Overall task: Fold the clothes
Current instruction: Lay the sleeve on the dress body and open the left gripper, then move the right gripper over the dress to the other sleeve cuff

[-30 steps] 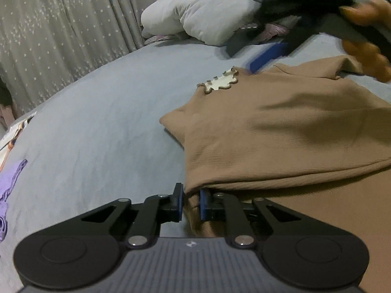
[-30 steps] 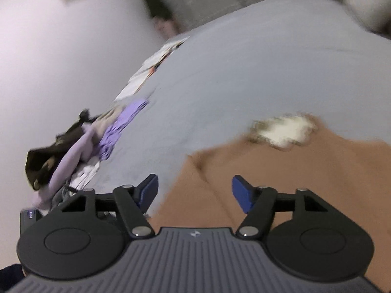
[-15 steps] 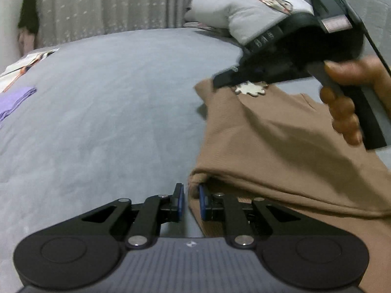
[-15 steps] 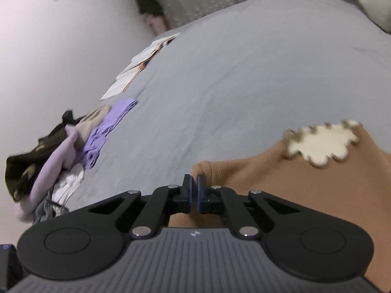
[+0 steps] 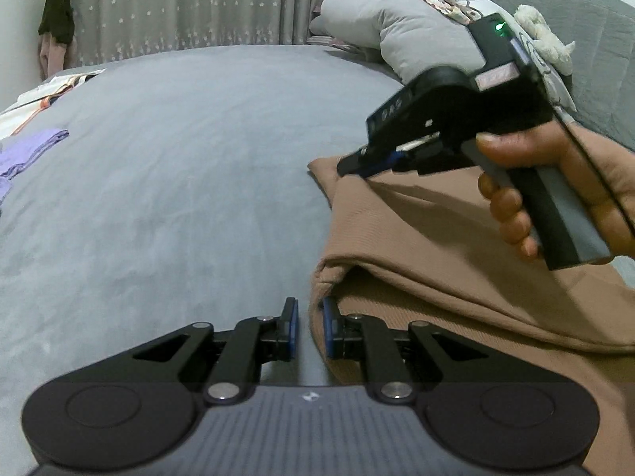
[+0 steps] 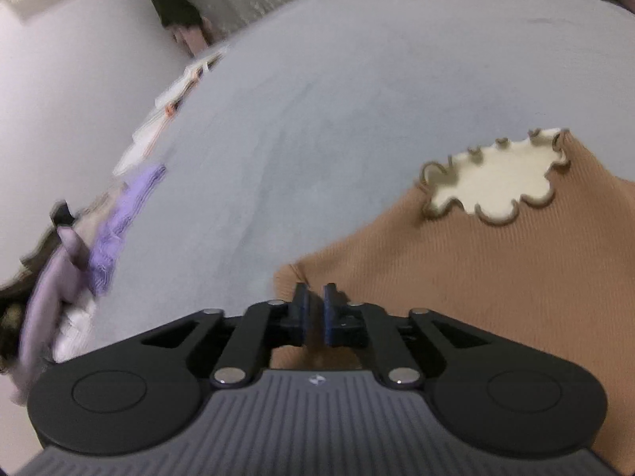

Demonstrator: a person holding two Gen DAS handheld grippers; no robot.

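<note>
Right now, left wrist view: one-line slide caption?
Left gripper at the folded edge of a tan top on a grey bed; right gripper pinches its far corner.

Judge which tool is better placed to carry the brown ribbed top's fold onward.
Right. The right tool is shut on the brown ribbed top's corner; the left tool shows a gap, with cloth beside one finger.

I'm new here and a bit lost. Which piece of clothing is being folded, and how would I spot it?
Start at the wide grey bed. On its right side, below the pillows, lies a tan ribbed top, partly folded. Unlike the purple clothes piled at the bed's far edge, it has a cream scalloped collar.
</note>
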